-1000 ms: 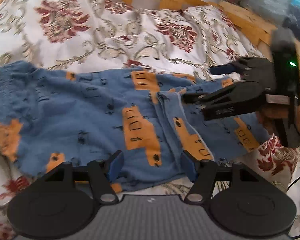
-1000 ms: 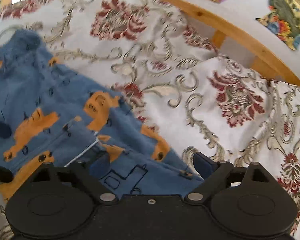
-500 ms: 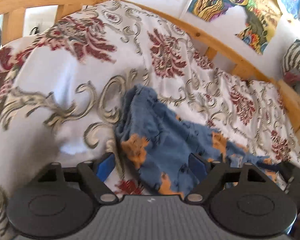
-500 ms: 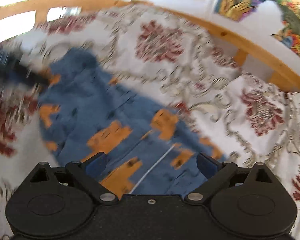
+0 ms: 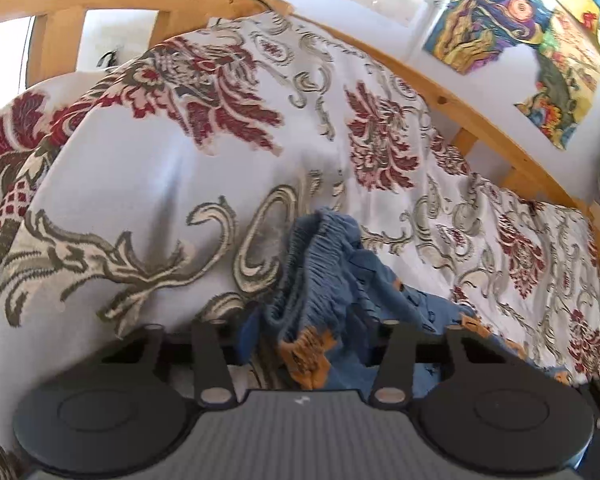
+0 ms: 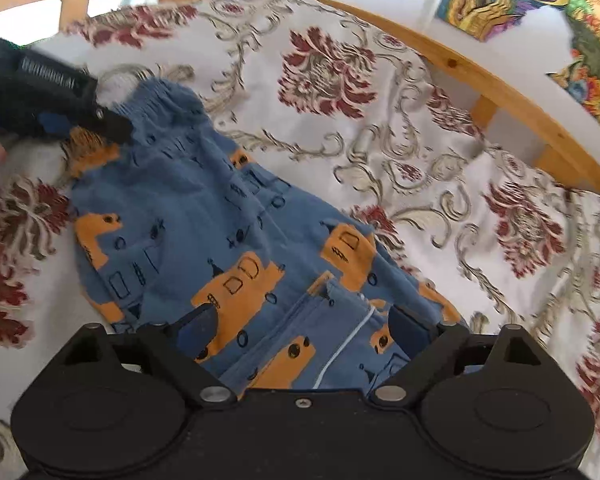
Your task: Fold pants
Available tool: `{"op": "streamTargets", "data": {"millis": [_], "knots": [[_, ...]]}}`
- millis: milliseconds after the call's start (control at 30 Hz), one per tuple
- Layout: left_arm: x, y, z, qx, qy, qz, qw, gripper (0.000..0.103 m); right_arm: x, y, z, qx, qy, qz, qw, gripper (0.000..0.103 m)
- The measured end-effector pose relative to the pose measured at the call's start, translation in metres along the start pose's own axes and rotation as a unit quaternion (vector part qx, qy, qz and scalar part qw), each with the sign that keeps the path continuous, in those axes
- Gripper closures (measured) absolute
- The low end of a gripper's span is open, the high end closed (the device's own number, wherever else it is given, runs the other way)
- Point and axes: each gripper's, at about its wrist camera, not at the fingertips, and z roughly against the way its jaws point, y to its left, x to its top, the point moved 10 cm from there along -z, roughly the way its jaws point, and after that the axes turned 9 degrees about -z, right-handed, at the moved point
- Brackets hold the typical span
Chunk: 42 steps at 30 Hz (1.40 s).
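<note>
The left gripper has its jaws drawn in on the gathered waistband of the small blue cotton pants with orange vehicle prints, which lie spread on the floral woven bedspread. The right gripper stands wide over the leg hems, holding nothing. If only the top layer is caught, lifting could peel it away and skew the fold

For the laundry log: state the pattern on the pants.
The pants are blue with orange vehicle shapes and dark line doodles, clearest in the right wrist view.
</note>
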Motion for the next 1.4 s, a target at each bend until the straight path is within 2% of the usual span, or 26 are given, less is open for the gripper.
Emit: {"op": "streamTargets", "data": {"millis": [33, 133, 300, 367, 467, 567, 633, 667, 733, 800, 900, 1000, 1133, 1200, 1267, 1300, 1367, 1400], "knots": [[0.000, 0.002, -0.002, 0.005, 0.004, 0.001, 1.0000, 0.072, -0.004, 0.003, -0.001, -0.012, 0.001, 0.004, 1.000, 0.011], [0.000, 0.005, -0.006, 0.006, 0.018, 0.005, 0.9998, 0.080, -0.016, 0.014, -0.009, -0.035, 0.008, 0.031, 0.999, 0.011], [0.002, -0.002, 0.000, 0.005, 0.011, -0.003, 0.9999, 0.084, -0.015, 0.021, -0.008, -0.062, -0.018, 0.071, 0.995, 0.009], [0.005, -0.009, 0.005, 0.006, 0.007, -0.021, 0.9997, 0.085, -0.014, 0.024, -0.001, -0.072, -0.039, 0.085, 0.993, 0.010], [0.011, -0.025, 0.018, -0.003, -0.008, -0.054, 0.9985, 0.085, -0.020, 0.028, -0.001, -0.071, -0.043, 0.112, 0.990, 0.011], [0.018, -0.053, 0.033, -0.021, -0.030, -0.120, 0.9921, 0.085, -0.011, 0.018, 0.012, -0.038, -0.068, 0.072, 0.994, 0.015], [0.020, -0.075, 0.044, -0.029, -0.045, -0.177, 0.9827, 0.085, -0.003, -0.003, 0.021, -0.008, -0.071, 0.007, 0.997, 0.015], [0.021, -0.085, 0.047, -0.032, -0.048, -0.196, 0.9789, 0.085, 0.001, -0.016, 0.026, 0.021, -0.068, -0.037, 0.997, 0.015], [0.018, -0.106, 0.051, -0.036, -0.050, -0.233, 0.9706, 0.085, 0.010, -0.045, 0.033, 0.078, -0.056, -0.128, 0.987, 0.015], [0.013, -0.125, 0.052, -0.033, -0.051, -0.270, 0.9610, 0.085, 0.019, -0.067, 0.035, 0.143, -0.032, -0.197, 0.969, 0.015], [0.001, -0.155, 0.053, -0.017, -0.059, -0.335, 0.9401, 0.085, 0.035, -0.084, 0.037, 0.207, -0.008, -0.260, 0.943, 0.015], [-0.013, -0.178, 0.051, -0.016, -0.057, -0.370, 0.9270, 0.085, 0.053, -0.089, 0.036, 0.250, 0.011, -0.305, 0.919, 0.024], [-0.028, -0.191, 0.050, -0.011, -0.052, -0.387, 0.9205, 0.085, 0.073, -0.078, 0.035, 0.304, 0.032, -0.341, 0.889, 0.030], [-0.033, -0.193, 0.049, -0.011, -0.049, -0.388, 0.9204, 0.085, 0.076, -0.072, 0.029, 0.301, 0.047, -0.343, 0.888, 0.034], [-0.035, -0.194, 0.048, -0.007, -0.048, -0.388, 0.9202, 0.085, 0.074, -0.067, 0.023, 0.288, 0.057, -0.344, 0.892, 0.047], [-0.036, -0.194, 0.047, -0.008, -0.046, -0.389, 0.9200, 0.085, 0.072, -0.065, 0.020, 0.288, 0.060, -0.350, 0.889, 0.050], [-0.038, -0.193, 0.046, -0.011, -0.041, -0.387, 0.9211, 0.085, 0.068, -0.064, 0.017, 0.298, 0.063, -0.372, 0.877, 0.064], [-0.039, -0.193, 0.046, -0.011, -0.040, -0.389, 0.9205, 0.085, 0.066, -0.064, 0.016, 0.301, 0.064, -0.381, 0.872, 0.067]]}}
